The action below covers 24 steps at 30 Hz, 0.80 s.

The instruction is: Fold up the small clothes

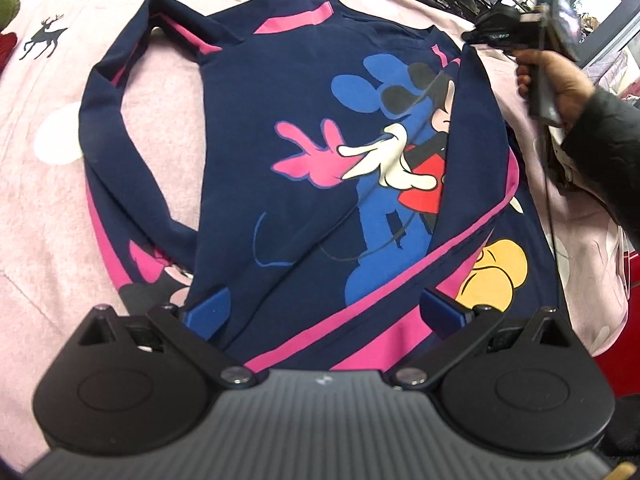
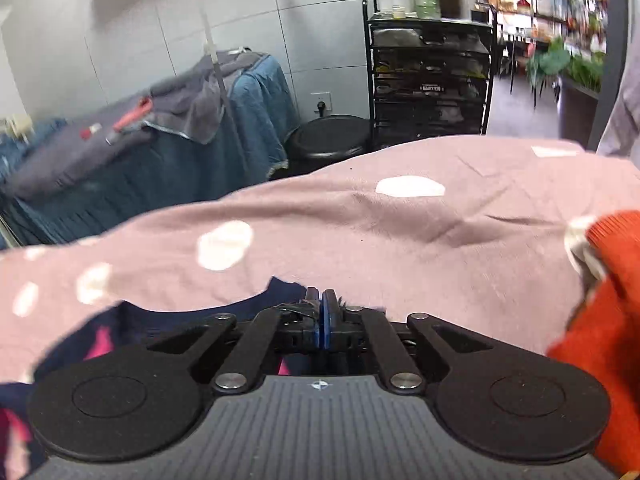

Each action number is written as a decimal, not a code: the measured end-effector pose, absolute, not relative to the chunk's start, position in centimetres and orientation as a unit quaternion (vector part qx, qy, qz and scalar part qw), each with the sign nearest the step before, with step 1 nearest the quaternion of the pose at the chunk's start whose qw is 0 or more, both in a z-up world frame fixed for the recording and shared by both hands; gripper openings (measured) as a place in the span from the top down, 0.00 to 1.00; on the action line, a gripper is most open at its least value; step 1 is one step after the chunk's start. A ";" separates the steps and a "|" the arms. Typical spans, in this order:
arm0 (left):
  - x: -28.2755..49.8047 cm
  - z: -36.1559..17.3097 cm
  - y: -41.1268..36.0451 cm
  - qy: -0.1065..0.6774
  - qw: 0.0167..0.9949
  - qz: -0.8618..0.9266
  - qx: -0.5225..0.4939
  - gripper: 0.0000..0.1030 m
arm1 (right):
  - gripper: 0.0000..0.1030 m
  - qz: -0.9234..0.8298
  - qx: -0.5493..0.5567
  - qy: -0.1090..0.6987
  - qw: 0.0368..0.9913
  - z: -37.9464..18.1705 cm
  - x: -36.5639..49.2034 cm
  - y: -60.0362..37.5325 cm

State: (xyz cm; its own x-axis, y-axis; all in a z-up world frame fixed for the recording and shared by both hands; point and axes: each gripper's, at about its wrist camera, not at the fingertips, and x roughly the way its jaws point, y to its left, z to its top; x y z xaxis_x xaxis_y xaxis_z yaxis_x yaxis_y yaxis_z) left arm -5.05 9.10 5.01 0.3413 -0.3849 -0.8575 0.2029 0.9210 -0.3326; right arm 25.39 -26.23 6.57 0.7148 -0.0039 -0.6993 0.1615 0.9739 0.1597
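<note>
The navy shirt (image 1: 320, 152) lies spread on the pink sheet (image 1: 52, 200), one sleeve already crossed over its front. The right claw (image 2: 321, 312) is clenched at the shirt's far edge; whether cloth is pinched is unclear, and a thin grip could slip and undo the fold. The left claw (image 1: 324, 312) hovers released over the hem, tilted steeply down. The person's hand (image 1: 560, 80) holds the right tool angled downward.
</note>
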 end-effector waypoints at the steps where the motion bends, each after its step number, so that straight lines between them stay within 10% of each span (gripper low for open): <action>1: -5.1 5.1 9.1 0.545 0.814 -0.181 -0.082 0.00 | 0.98 -0.044 0.093 0.381 0.919 6.1 25.7 -26.2; 11: -5.5 6.9 9.3 0.485 0.841 -0.214 -0.105 0.00 | 0.26 0.085 0.069 0.331 0.937 8.9 16.4 -25.9; 24: -8.5 5.3 1.6 0.471 0.811 -0.320 0.137 0.00 | 0.46 0.083 -0.187 0.345 0.916 4.3 7.4 -25.7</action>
State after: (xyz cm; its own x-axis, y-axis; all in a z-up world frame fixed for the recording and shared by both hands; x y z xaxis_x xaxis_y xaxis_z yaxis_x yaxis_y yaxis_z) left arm -8.53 1.59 5.32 0.3524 -0.3901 -0.8507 0.6475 0.7580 -0.0793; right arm 7.44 -25.65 4.30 0.7488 0.0221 -0.6624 -0.2802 0.9163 -0.2862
